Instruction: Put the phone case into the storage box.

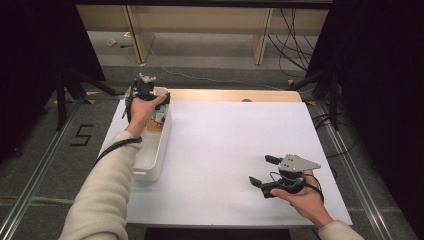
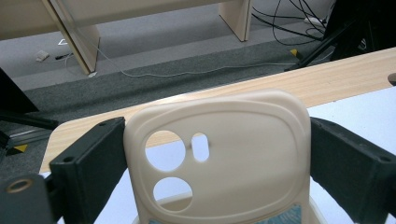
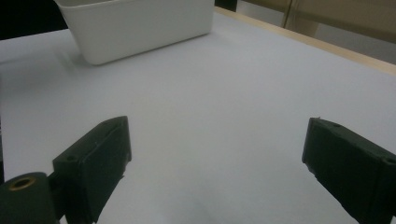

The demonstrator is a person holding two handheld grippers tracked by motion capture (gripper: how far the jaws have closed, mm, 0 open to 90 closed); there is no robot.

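Note:
A cream phone case [image 2: 224, 163] with round camera cut-outs stands upright between the jaws of my left gripper [image 2: 217, 163], which is shut on its two sides. In the high view that left gripper [image 1: 150, 95] is held over the far end of a long white bin [image 1: 155, 150] at the table's left. My right gripper [image 1: 263, 170] hovers low over the white table top [image 1: 225, 140] near the front right, jaws wide open with nothing between them. From the right gripper view, the right gripper [image 3: 217, 158] faces bare white surface, with the bin [image 3: 135, 25] farther off.
A pale wooden strip [image 1: 230, 95] runs along the table's far edge. Beyond it lie grey floor, wooden furniture legs [image 1: 262, 40] and loose cables [image 1: 295, 45]. Black stands flank both sides of the table. Something small lies inside the bin under my left hand.

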